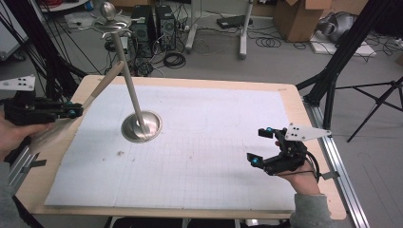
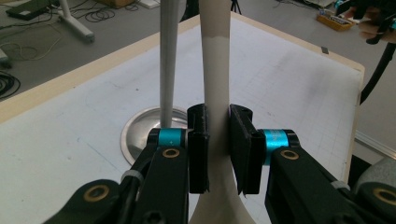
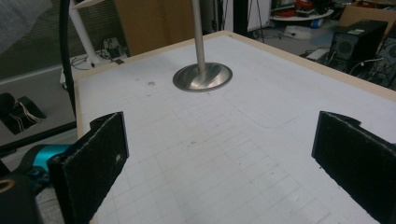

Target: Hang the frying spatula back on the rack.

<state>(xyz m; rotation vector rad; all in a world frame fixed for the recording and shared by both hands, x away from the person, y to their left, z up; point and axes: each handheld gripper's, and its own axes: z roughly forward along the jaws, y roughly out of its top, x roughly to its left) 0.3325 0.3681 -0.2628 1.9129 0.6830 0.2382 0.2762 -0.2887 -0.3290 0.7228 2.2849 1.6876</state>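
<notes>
The left gripper (image 2: 218, 147) pinched a long pale spatula (image 2: 215, 70), just left of the shiny metal stand (image 1: 141, 126). The right gripper (image 1: 261, 146), jaws spread wide and empty, sat well right of it.

Pale spatula handle (image 2: 217, 93) between clamped jaws

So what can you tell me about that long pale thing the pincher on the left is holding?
The pale handle is smooth and beige, like wood or plastic, whiter lower down and widening toward the person. The left gripper clamps it between its black pads. It slants up over the table beside the metal stand's pole.
</notes>
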